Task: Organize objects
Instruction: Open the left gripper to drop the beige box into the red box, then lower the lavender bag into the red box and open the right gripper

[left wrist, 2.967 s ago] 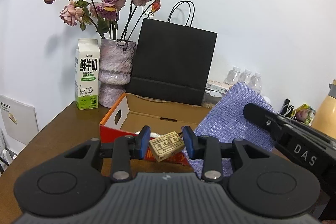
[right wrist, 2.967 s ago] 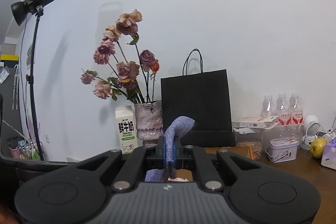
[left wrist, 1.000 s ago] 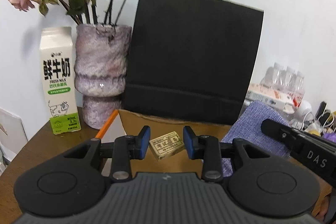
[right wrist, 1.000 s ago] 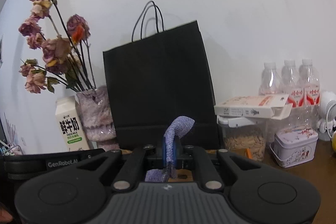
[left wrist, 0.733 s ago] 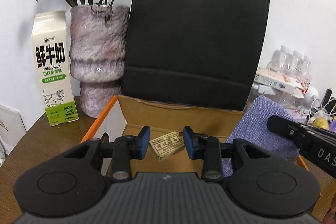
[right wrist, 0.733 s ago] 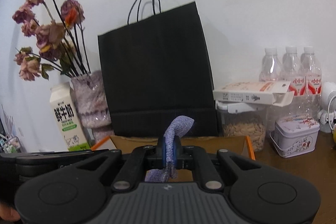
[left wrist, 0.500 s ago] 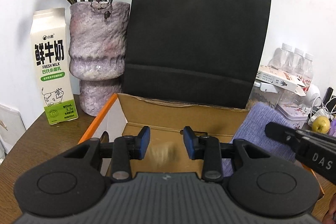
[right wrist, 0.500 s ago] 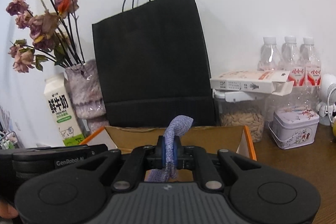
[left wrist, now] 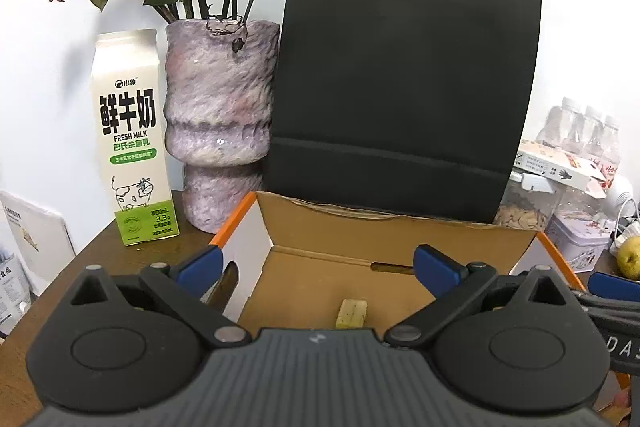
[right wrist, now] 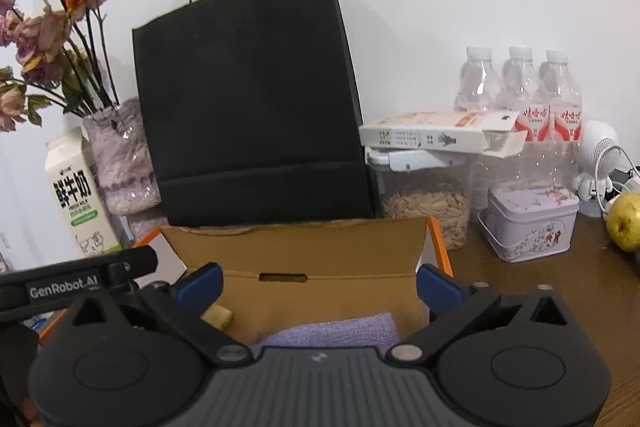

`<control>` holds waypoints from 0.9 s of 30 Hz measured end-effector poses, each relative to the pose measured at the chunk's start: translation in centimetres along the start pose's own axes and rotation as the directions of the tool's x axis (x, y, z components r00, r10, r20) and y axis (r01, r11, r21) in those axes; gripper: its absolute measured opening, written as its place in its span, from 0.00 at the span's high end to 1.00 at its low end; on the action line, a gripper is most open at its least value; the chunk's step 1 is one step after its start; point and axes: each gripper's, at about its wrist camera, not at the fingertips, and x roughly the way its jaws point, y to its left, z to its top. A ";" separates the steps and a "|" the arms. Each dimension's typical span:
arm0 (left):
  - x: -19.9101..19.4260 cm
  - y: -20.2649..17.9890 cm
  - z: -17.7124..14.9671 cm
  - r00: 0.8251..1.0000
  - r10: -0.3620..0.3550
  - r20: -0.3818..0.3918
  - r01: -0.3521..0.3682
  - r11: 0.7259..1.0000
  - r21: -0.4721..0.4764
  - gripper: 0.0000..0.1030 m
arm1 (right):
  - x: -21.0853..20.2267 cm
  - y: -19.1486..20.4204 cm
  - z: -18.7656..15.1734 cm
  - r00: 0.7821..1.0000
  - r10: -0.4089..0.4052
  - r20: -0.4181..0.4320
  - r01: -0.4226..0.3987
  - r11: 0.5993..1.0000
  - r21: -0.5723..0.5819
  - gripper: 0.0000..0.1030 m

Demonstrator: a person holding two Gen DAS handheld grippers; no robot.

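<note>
Both claws, left [left wrist: 316, 263] and right [right wrist: 318, 281], hang spread and empty over the box [left wrist: 400, 231]. Block [left wrist: 352, 313] lies at 6 o'clock inside; cloth [right wrist: 332, 331] rests beside it, both apparently stowed.

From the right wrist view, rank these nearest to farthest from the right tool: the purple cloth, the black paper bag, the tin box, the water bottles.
1. Purple cloth: in the cardboard box, right under the open right tool.
2. Tin box: on the table, off to the right.
3. Black paper bag: upright behind the box; too close to call against the tin.
4. Water bottles: far right, by the wall.
</note>
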 end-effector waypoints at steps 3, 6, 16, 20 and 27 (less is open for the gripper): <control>0.0 0.0 0.0 1.000 0.003 -0.001 -0.003 1.000 0.003 0.00 | 0.2 0.1 -0.1 1.000 -0.006 -0.019 0.006 1.000 -0.008 0.00; 0.0 0.0 -0.1 1.000 0.005 -0.003 -0.005 1.000 0.006 0.00 | 0.1 0.2 -0.1 1.000 -0.006 -0.027 0.006 1.000 -0.017 0.00; -0.9 0.2 0.1 1.000 0.000 0.001 0.000 1.000 0.016 0.00 | -0.6 0.8 -0.1 0.999 0.002 -0.039 -0.004 0.999 -0.042 0.00; -1.8 0.2 0.3 1.000 -0.008 0.008 0.007 1.000 0.025 0.00 | -1.4 0.9 0.1 1.000 0.006 -0.030 -0.008 0.999 -0.044 0.00; -4.0 0.1 0.1 0.999 -0.029 0.025 0.028 0.998 0.049 0.00 | -3.2 1.2 0.2 1.000 0.018 -0.014 -0.019 0.998 -0.065 0.00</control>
